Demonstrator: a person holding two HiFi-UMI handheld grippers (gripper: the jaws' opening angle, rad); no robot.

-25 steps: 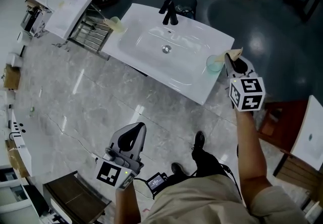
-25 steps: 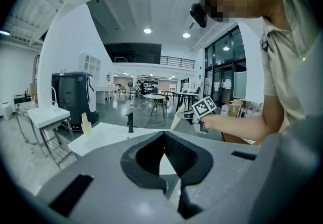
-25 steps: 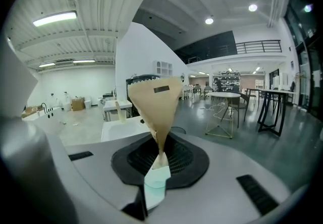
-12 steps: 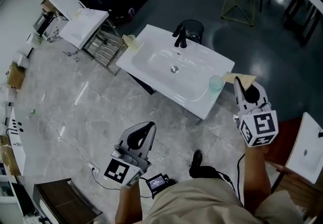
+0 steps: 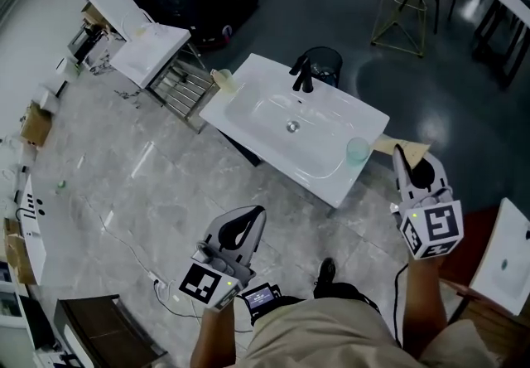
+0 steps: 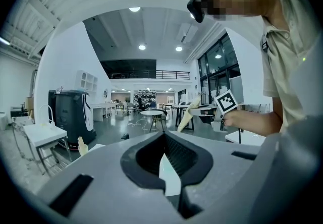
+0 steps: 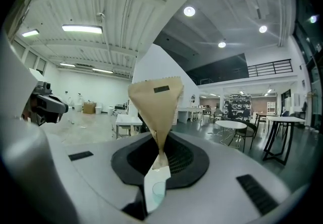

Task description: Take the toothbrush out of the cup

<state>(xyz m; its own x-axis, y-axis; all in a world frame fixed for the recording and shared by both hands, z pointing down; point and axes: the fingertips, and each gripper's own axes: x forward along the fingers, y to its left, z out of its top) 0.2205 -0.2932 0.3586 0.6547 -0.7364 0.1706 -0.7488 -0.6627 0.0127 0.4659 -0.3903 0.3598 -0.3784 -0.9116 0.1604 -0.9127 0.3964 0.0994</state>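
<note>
While the white sink (image 5: 242, 106) sits on grey marble floor (image 5: 149, 184), cup (image 5: 358, 150) at its corner, right gripper (image 5: 399, 154) pinches the paper-wrapped toothbrush (image 5: 411, 145); left gripper (image 5: 253, 219) jaws pressed together, empty.

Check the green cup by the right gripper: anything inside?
Nothing shows inside the translucent pale green cup, though it is small in view. The tan paper packet sits outside it, clamped in the fingers of the right gripper.

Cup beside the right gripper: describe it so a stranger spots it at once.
Start at the white washbasin in the middle of the floor. The cup stands on its corner nearest the right gripper. It is clear pale green, unlike the yellowish cup at the opposite end.
</note>
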